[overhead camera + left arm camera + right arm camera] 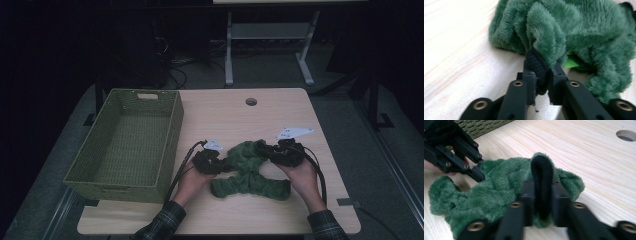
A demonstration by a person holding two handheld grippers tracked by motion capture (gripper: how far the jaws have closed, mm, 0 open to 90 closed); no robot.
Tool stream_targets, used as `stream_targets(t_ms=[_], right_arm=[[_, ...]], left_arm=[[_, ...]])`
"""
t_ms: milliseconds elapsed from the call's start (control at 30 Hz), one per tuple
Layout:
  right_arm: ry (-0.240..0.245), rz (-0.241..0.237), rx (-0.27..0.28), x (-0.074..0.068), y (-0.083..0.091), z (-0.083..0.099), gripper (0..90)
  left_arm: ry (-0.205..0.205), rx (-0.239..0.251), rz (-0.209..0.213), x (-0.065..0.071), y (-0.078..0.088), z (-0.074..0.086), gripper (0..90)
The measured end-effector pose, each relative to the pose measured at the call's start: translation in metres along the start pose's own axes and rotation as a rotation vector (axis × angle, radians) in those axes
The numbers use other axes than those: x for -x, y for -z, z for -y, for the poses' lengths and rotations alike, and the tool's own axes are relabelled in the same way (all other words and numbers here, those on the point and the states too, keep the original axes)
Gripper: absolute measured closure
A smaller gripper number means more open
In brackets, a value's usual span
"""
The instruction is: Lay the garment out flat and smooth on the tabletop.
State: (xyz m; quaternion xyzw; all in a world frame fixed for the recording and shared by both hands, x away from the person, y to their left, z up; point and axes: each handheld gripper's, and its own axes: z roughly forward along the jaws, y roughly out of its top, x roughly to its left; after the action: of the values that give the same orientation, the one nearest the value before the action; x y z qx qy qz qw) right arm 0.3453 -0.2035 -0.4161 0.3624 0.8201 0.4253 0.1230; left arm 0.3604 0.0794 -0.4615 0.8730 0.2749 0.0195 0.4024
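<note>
Soft, light, floppy green fuzzy cloth with black stretchy trim on pale wooden table. Left gripper and right gripper both clamped on trim. Best grabbed there, less slippery than fluff.

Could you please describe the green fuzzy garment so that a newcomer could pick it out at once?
On the wooden table, right of the green woven basket, lies the crumpled garment, pinched between both claws. It alone is plush dark green, with black ribbed trim.

A dim lab or workroom: bare wooden table, metal desk frame behind, cables on grey floor.
</note>
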Motion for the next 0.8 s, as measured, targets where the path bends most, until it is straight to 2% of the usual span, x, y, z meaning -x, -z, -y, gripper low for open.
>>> stream_targets(t_ms=[33, 233, 367, 433, 500, 533, 567, 600, 800], right_arm=[[0.006, 0.007, 0.006, 0.000, 0.002, 0.000, 80.5], [0.025, 0.030, 0.090, 0.003, 0.021, -0.002, 81.8], [0.012, 0.034, 0.100, 0.012, 0.027, 0.003, 82.6], [-0.010, 0.020, 0.091, 0.017, 0.026, 0.006, 82.9], [-0.027, 0.010, 0.070, 0.022, 0.020, 0.011, 83.0], [-0.036, 0.011, 0.058, 0.024, 0.016, 0.014, 83.1], [-0.036, 0.011, 0.058, 0.024, 0.016, 0.014, 83.1], [-0.054, 0.011, 0.009, 0.028, 0.004, 0.022, 83.1], [-0.104, -0.003, -0.080, 0.035, -0.013, 0.035, 82.8]], left_arm=[[-0.009, -0.001, -0.005, 0.000, 0.003, -0.001, 80.5], [-0.019, 0.098, -0.085, -0.002, 0.034, -0.014, 81.4], [-0.037, 0.138, -0.153, -0.004, 0.051, -0.021, 82.2], [-0.038, 0.133, -0.174, -0.005, 0.052, -0.022, 82.4], [-0.053, 0.096, -0.196, -0.008, 0.047, -0.020, 82.5], [-0.053, 0.096, -0.196, -0.008, 0.047, -0.020, 82.5], [-0.048, 0.071, -0.200, -0.011, 0.041, -0.018, 82.5], [-0.044, 0.043, -0.199, -0.014, 0.033, -0.016, 82.4], [-0.007, -0.038, -0.166, -0.020, 0.011, -0.007, 82.1]])
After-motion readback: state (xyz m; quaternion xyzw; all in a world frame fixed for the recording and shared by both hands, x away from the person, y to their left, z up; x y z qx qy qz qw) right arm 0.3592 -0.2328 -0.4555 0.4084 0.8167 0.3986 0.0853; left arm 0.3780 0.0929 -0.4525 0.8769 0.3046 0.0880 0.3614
